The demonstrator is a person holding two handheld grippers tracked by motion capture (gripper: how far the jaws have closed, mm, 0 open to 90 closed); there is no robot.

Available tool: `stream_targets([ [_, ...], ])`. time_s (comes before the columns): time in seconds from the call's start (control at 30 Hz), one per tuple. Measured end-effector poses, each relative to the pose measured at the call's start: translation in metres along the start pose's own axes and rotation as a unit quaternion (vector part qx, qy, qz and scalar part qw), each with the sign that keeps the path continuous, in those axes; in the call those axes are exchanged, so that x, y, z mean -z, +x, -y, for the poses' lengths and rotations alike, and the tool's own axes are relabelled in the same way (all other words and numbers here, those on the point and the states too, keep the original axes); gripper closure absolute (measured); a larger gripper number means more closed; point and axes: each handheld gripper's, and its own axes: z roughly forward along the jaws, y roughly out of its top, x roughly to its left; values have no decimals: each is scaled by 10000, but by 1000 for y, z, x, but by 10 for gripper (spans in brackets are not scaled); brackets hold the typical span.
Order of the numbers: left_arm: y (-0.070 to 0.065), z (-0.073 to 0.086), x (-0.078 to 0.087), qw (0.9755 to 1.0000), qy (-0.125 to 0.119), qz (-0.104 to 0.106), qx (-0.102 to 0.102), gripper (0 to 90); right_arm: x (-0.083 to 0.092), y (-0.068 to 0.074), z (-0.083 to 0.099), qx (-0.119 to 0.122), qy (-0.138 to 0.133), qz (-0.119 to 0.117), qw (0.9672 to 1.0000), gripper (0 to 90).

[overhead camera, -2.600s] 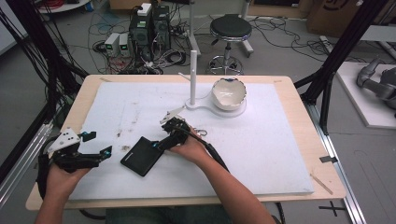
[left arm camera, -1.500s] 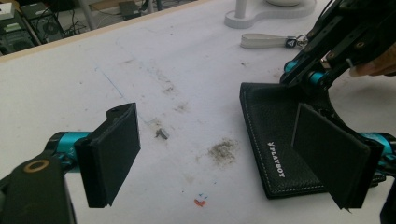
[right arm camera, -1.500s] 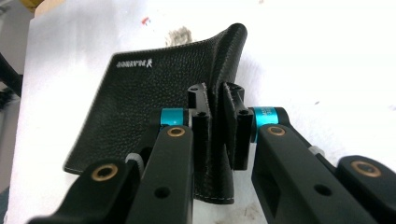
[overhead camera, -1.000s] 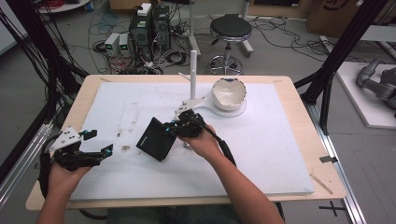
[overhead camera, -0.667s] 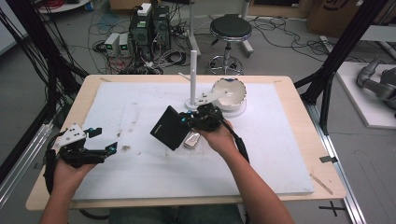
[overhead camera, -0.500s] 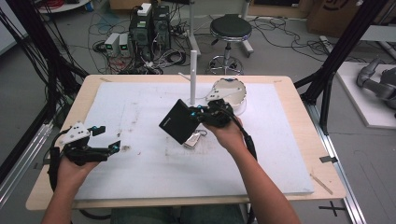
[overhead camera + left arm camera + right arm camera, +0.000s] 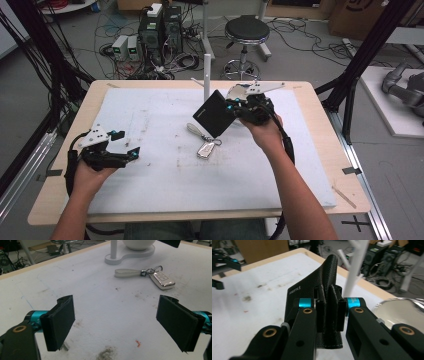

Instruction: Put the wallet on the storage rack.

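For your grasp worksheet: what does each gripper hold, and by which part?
The right gripper pinches the black wallet at its edge, lifted off the table. The left gripper is open, holding nothing.

Even, bright overhead light w/ soft shadows on the bench (image 7: 150,200). High view slightly soft; right gripper view's bg blurred, w/ glare off the mirror (image 7: 402,308).

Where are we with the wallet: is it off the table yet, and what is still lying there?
Done: the black wallet is off the mat, pinched in the right gripper and held in the air near the white stand. In hand: just that carry; the left gripper is open with nothing in it, low at the left. Left: the key fob with its strap lies on the mat, untouched.
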Motion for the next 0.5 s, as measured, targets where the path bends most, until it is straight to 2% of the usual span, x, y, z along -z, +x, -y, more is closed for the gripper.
stream_targets([
  [0.07, 0, -1, -2, 10000, 4, 21, -11, 153, 9, -11, -2, -51, -31, 158, 9999, 847],
  [0.17, -1, -2, -4, 10000, -9, 28, -8, 153, 16, -18, -2, -92, -42, 281, 9996, 847],
  [0.23, -1, -2, -4, 10000, 2, 40, -22, 153, 24, -30, -3, -174, -36, 451, 9988, 847],
  [0.27, -1, -2, -4, 10000, 2, 40, -22, 153, 24, -30, -3, -174, -36, 451, 9988, 847],
  [0.33, -1, -1, -4, 10000, 4, 19, -3, 153, 32, -43, -5, -203, -48, 644, 9977, 847],
  [0.43, -1, -1, -3, 10000, 12, 15, -5, 154, 35, -50, -6, -232, -50, 733, 9970, 848],
  [0.5, -1, -1, -3, 10000, 20, 10, -17, 153, 37, -61, -11, -228, 13, 913, 9956, 848],
])
